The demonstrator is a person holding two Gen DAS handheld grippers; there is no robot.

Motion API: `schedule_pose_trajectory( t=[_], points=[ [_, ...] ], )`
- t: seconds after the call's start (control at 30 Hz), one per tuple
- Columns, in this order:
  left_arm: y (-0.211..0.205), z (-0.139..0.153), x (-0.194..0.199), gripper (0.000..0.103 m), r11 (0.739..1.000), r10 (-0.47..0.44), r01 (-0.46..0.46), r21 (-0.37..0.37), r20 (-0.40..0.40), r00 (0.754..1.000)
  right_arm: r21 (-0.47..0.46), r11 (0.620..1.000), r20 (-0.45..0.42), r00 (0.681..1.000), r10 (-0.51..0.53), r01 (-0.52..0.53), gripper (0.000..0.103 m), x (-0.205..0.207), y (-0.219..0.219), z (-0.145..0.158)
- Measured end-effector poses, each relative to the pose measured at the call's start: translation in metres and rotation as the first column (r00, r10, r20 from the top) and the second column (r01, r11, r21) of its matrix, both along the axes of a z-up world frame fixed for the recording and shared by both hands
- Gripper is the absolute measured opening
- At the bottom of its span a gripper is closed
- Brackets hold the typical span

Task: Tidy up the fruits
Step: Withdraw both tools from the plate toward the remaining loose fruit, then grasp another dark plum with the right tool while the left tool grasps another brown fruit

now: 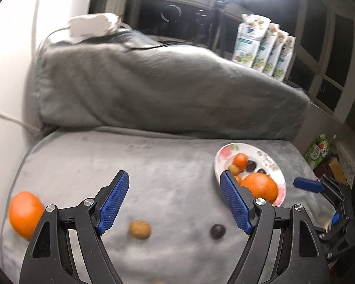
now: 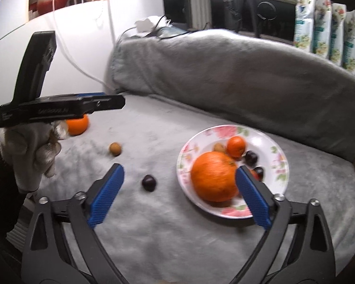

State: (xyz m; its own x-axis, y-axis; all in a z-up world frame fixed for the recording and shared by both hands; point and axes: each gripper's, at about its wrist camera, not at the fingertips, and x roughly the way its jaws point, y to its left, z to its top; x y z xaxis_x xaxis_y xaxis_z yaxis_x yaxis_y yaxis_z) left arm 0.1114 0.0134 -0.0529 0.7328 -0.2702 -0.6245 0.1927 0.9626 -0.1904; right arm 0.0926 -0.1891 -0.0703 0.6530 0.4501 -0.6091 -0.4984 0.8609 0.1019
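Note:
A flowered plate (image 1: pixel 258 149) (image 2: pixel 272 142) sits on the grey cushion at the right. It holds a big orange (image 1: pixel 260 188) (image 2: pixel 214 177), a small orange (image 2: pixel 236 146), a tan fruit and dark plums (image 2: pixel 250 157). Loose on the cushion lie another orange (image 1: pixel 24 214) (image 2: pixel 77 124), a tan round fruit (image 1: pixel 140 229) (image 2: pixel 115 148) and a dark plum (image 1: pixel 217 231) (image 2: pixel 149 182). My left gripper (image 1: pixel 175 177) is open above the tan fruit and the plum, with nothing between its pads. My right gripper (image 2: pixel 179 170) is open too, with the loose plum ahead and its right finger beside the big orange.
A grey padded backrest (image 1: pixel 165 87) rises behind the seat. Several printed pouches (image 2: pixel 326 28) line the window sill. A white wall with a cable (image 2: pixel 78 66) bounds the left side. Boxes (image 1: pixel 319 151) stand past the right edge. A gloved hand (image 2: pixel 28 153) holds the left gripper.

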Motion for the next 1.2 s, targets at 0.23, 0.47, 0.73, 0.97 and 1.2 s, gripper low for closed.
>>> schedule_pose_trajectory(
  t=[0.23,0.47,0.73,0.97,1.2],
  points=[
    [0.021,-0.019,-0.006,0.079,0.999,0.033,-0.033,-0.003,-0.039,0.999,-0.008,0.998,-0.064,0.996,0.058,-0.059,0.076,0.002,0.023,-0.018],
    [0.03,-0.041,-0.012,0.065,0.999,0.034,-0.034,-0.008,-0.097,0.995,-0.022,0.996,-0.125,0.989,0.08,-0.084,0.061,0.008,0.042,-0.036],
    [0.032,-0.061,-0.011,0.052,1.0,0.024,-0.024,0.001,-0.154,0.988,-0.047,0.993,-0.172,0.98,0.098,-0.108,0.044,0.018,0.06,-0.055],
    [0.031,-0.072,-0.008,0.048,1.0,0.022,-0.018,0.02,-0.18,0.983,-0.07,0.993,-0.195,0.977,0.081,-0.096,0.04,0.026,0.064,-0.063],
    [0.03,-0.079,0.0,0.044,1.0,0.014,-0.009,0.026,-0.201,0.98,-0.087,0.992,-0.208,0.975,0.073,-0.093,0.037,0.029,0.069,-0.068]
  ],
)
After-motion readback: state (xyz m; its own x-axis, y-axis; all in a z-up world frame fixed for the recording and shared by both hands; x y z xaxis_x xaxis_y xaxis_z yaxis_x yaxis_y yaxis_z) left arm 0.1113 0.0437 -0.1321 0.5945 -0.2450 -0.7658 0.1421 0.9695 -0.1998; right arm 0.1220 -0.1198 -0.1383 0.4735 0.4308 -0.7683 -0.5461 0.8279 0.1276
